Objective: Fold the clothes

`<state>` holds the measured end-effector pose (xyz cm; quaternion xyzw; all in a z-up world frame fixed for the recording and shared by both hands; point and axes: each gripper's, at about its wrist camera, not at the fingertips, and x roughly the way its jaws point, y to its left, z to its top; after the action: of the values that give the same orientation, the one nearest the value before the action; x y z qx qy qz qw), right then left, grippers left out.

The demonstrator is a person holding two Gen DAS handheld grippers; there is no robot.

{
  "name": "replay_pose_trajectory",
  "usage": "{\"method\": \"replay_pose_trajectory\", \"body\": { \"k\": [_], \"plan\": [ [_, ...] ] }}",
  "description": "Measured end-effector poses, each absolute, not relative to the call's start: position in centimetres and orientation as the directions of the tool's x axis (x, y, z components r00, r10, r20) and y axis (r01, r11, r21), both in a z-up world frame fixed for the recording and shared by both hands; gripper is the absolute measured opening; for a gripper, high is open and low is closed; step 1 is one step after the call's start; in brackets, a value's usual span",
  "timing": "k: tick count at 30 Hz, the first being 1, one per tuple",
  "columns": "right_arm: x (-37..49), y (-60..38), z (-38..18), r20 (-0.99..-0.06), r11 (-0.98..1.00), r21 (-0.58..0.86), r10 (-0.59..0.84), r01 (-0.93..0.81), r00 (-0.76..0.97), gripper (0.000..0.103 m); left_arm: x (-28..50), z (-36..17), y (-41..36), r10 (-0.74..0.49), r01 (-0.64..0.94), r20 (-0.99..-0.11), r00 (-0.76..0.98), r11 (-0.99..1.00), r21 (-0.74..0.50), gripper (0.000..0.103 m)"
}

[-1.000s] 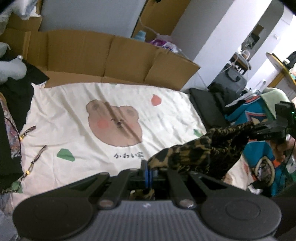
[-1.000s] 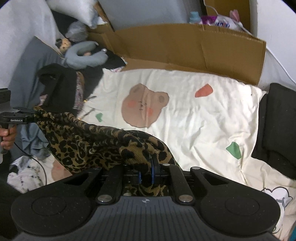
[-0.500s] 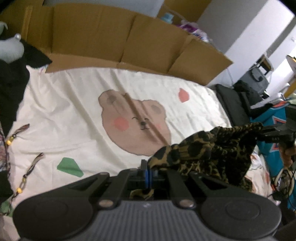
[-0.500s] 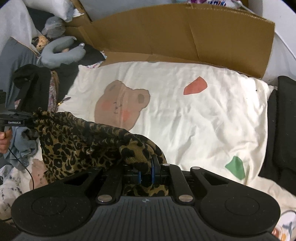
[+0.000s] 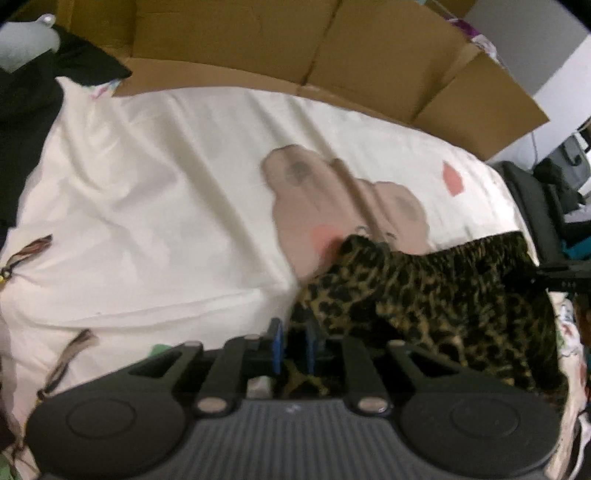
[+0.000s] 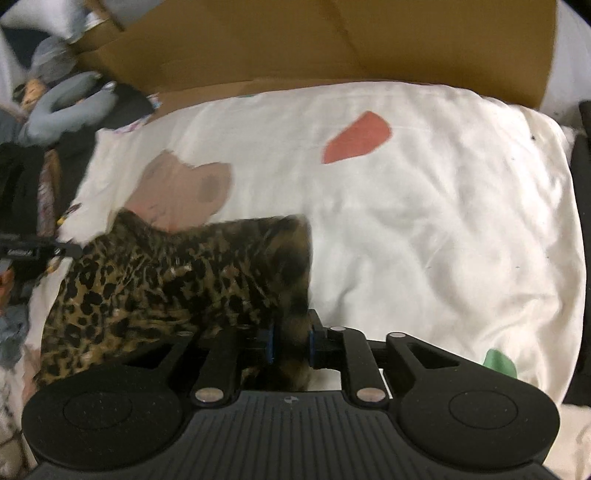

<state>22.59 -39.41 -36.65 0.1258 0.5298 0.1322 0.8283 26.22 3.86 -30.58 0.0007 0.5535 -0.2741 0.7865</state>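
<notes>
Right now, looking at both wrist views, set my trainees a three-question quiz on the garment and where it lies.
1. True or false: the leopard-print garment lies on a plain blue sheet.
2. Which printed shape does the garment partly cover on the cream sheet? A) bear face B) green patch C) red patch
3. Fill in: behind the sheet stands a brown ____ wall.

Key: 1 false; 2 A, the bear face; 3 cardboard.
</notes>
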Motion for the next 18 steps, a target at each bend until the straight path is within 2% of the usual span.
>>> {"method": "replay_pose_trajectory", "body": {
  "k": [2,5,7,9,18],
  "plan": [
    [23.1,-39.8,-37.0,-0.851,0.939,0.337,0.333,-0.064,0.405,0.032,26.3,-30.5,4.3,-0.439,0.437,-0.865,0.243,0.845,-0.307,0.016],
    [23.0,-40.4,-36.4,-0.851,0.943,0.326,0.327,-0.074,0.410,0.041,26.4,-30.2,4.1,-0.459,0.466,-0.852,0.250,0.829,-0.310,0.031],
    [22.8,-40.9,-35.9,-0.851,0.946,0.314,0.320,-0.084,0.416,0.042,26.6,-29.9,3.5,-0.476,0.487,-0.842,0.254,0.815,-0.314,0.043],
    [22.7,-41.4,-35.4,-0.851,0.948,0.306,0.314,-0.089,0.421,0.042,26.7,-29.8,2.8,-0.491,0.509,-0.833,0.254,0.800,-0.317,0.048],
    [22.8,-42.2,-35.9,-0.844,0.943,0.311,0.330,-0.116,0.424,0.042,27.6,-32.2,-0.3,-0.501,0.603,-0.844,0.189,0.738,-0.303,0.049]
  ]
}}
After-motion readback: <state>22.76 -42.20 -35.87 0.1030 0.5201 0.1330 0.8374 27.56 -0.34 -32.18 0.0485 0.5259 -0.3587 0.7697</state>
